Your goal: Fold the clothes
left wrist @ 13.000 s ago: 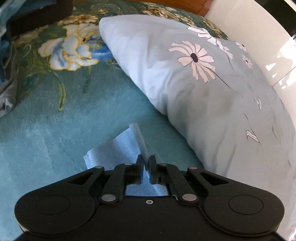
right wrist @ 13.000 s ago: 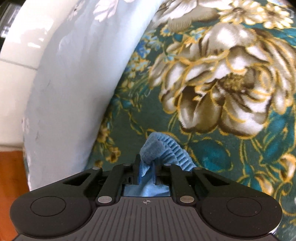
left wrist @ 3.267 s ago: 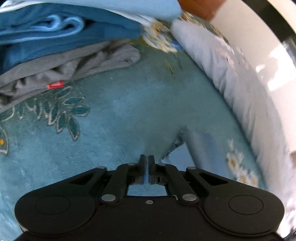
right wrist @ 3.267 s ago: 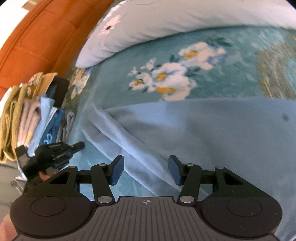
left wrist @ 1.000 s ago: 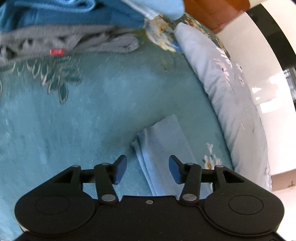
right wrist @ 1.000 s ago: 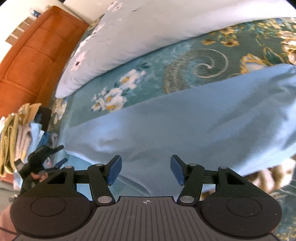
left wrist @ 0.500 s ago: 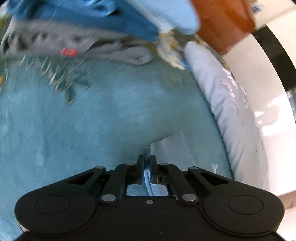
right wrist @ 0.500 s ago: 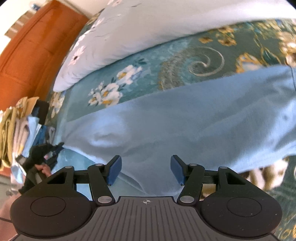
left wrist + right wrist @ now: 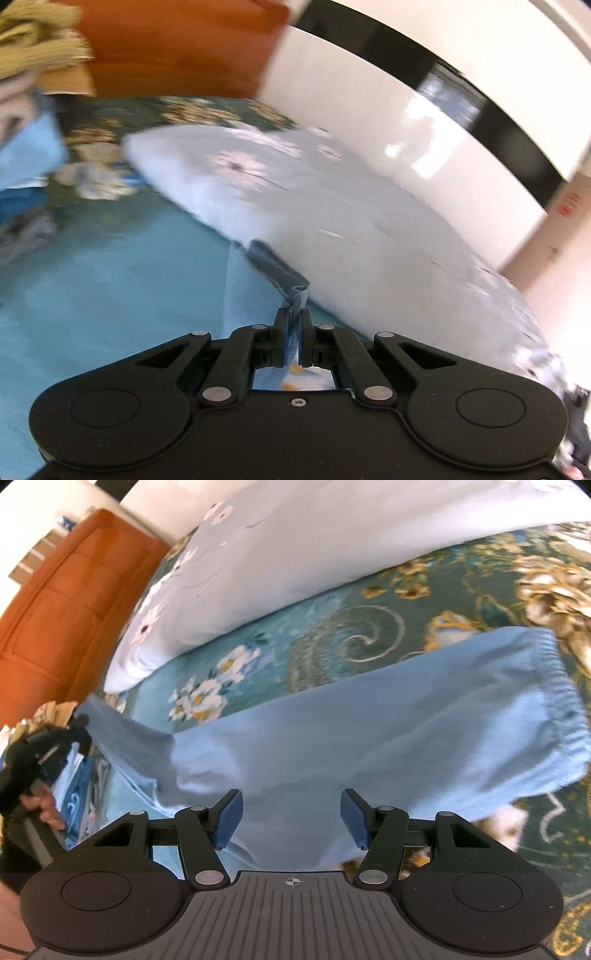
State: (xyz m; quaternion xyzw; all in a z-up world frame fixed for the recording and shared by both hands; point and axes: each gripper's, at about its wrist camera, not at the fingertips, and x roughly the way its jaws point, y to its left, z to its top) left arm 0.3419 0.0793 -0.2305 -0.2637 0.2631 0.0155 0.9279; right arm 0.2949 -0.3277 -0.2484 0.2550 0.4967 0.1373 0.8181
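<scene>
The left gripper (image 9: 294, 321), open a second ago, now pinches the garment's (image 9: 369, 738) end and lifts it off the bed (image 9: 258, 635).

Bright daylight throughout. Heavily motion-blurred in the left wrist view, with the pillow (image 9: 332, 229) and bedspread (image 9: 92, 288) smeared and glare patches on the white wall (image 9: 424, 122). Sharper in the right wrist view, softly lit, faint shadows under the blue garment (image 9: 369, 738). Strongly bent by fisheye curving toward every edge.

Light-blue trousers (image 9: 369, 738) spread flat on bedspread, leg end apparently lifted.
</scene>
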